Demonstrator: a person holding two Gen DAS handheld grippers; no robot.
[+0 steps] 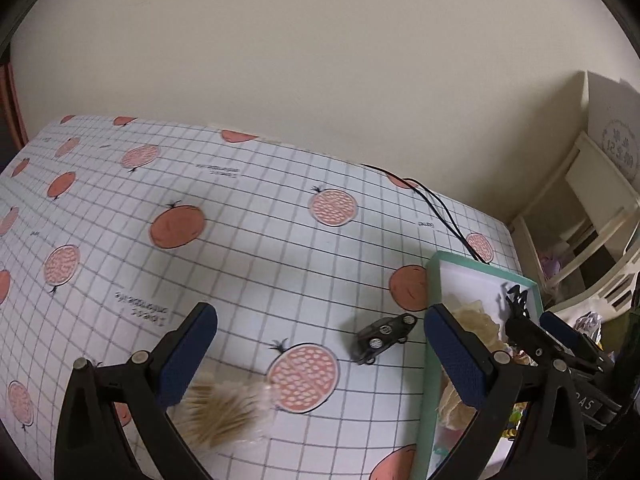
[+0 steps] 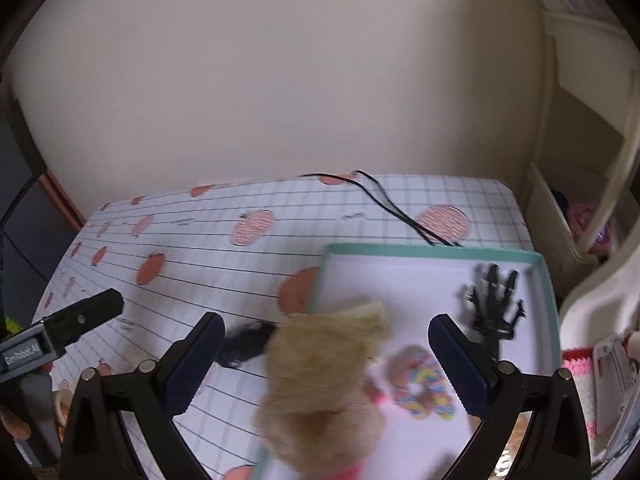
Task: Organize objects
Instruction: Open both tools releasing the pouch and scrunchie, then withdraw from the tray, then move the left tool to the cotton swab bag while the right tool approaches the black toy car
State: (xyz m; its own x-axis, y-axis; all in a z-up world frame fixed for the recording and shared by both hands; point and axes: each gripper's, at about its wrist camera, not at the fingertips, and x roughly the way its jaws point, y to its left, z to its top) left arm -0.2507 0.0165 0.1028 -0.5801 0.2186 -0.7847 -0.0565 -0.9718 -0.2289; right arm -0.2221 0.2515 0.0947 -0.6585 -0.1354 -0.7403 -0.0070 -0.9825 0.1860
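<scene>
The work surface is being covered by a gridded tablecloth (image 1: 248, 264) printed with orange fruit.

Left wrist view, from left to right:
- The left gripper (image 1: 320, 350) is being held above the cloth with its fingers spread wide apart; nothing is being gripped between them.
- A bundle of pale toothpick-like sticks (image 1: 224, 412) in clear wrap is being seen on the cloth just beside the left blue pad; it is blurred.
- A small black toy car (image 1: 382, 338) is lying on the cloth between the fingers, tilted, just left of the tray.
- A shallow tray with a teal rim (image 1: 430, 344) is resting at the right end of the table.
- A thin black cable (image 1: 440, 208) is running over the cloth from the far table edge to the tray's far edge.
- A cream shelving unit (image 1: 592, 216) is standing to the right of the table.

Right wrist view, from left to right:
- The tip of the left gripper is being shown at the far left edge.
- The right gripper (image 2: 326, 360) is being held over the tray's left rim, fingers wide apart and empty.
- A blurred beige fuzzy item (image 2: 320, 380) is lying across that rim.
- A blurred multicoloured ring-shaped item (image 2: 424, 384) is lying inside the tray on its white floor.
- A black skeleton-hand toy (image 2: 494, 300) is lying in the tray's far right corner.
</scene>
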